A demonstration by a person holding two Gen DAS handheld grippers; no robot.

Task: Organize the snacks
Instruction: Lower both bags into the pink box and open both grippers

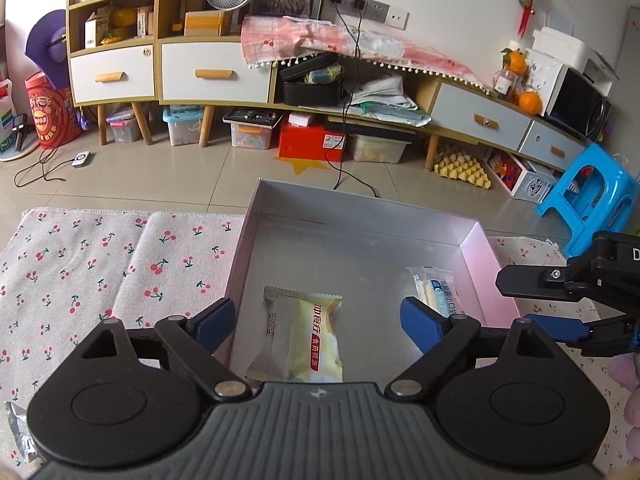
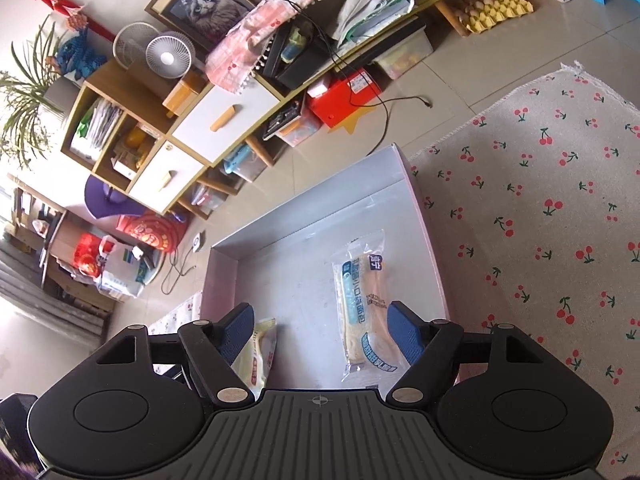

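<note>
Far left, a foil packet [image 1: 18,432] is lying on the cherry-print cloth [image 1: 80,272], half hidden behind the left gripper's body. The left gripper [image 1: 318,326] is hovering over the near end of the grey box [image 1: 256,216], jaws standing wide apart, nothing pinched. The yellow snack pack [image 1: 304,340] is lying flat on the box floor directly between the blue pads [image 1: 216,322], neither pad touching it.

Further right in the box, the long blue-and-white bread pack [image 2: 362,304] is lying flat near the right wall, well apart from the yellow pack. The right gripper [image 2: 320,330] is hanging over it, jaws also apart, not clamping; the pack is sitting between the pads, closer to the right pad [image 2: 404,330], contact there too close to tell. In the left wrist view the right gripper is showing at the right edge over the box's right wall.

The box is sitting on the cloth, floor tiles [image 1: 180,172] beyond it.
</note>
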